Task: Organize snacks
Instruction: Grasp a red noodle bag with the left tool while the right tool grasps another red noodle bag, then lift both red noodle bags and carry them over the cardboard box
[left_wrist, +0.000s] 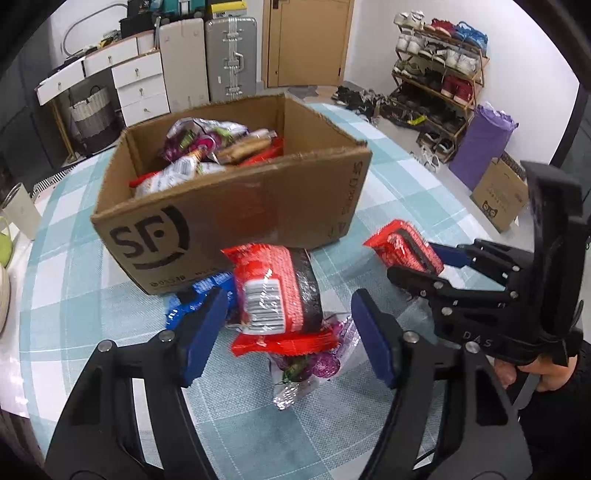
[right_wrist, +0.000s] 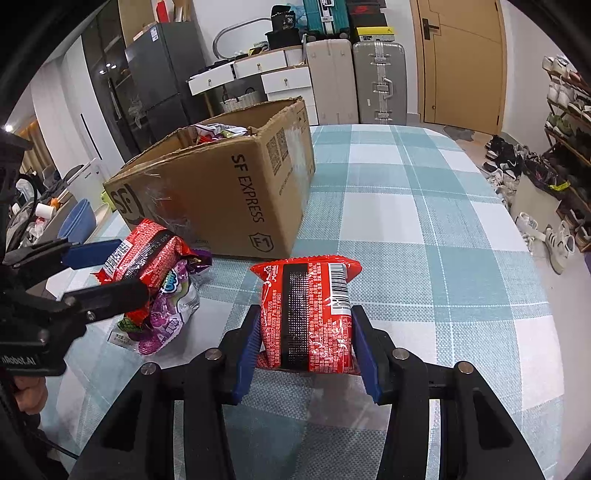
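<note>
An open SF cardboard box (left_wrist: 229, 206) holding several snack packs stands on the checked tablecloth; it also shows in the right wrist view (right_wrist: 229, 192). My left gripper (left_wrist: 288, 332) is open around a red snack pack (left_wrist: 277, 295) that lies on a purple pack (left_wrist: 314, 362) and a blue pack (left_wrist: 199, 295). In the right wrist view the left gripper (right_wrist: 110, 273) straddles that red pack (right_wrist: 147, 254). My right gripper (right_wrist: 306, 350) is shut on another red snack pack (right_wrist: 306, 314), held just above the cloth; it shows in the left wrist view (left_wrist: 406, 251).
The table (right_wrist: 424, 221) has a teal and white checked cloth. Suitcases (right_wrist: 376, 81), white drawers (left_wrist: 136, 85) and a door stand behind. A shoe rack (left_wrist: 436, 81) and a purple bag (left_wrist: 480, 147) are at the right. Bowls (right_wrist: 77, 221) sit at the left edge.
</note>
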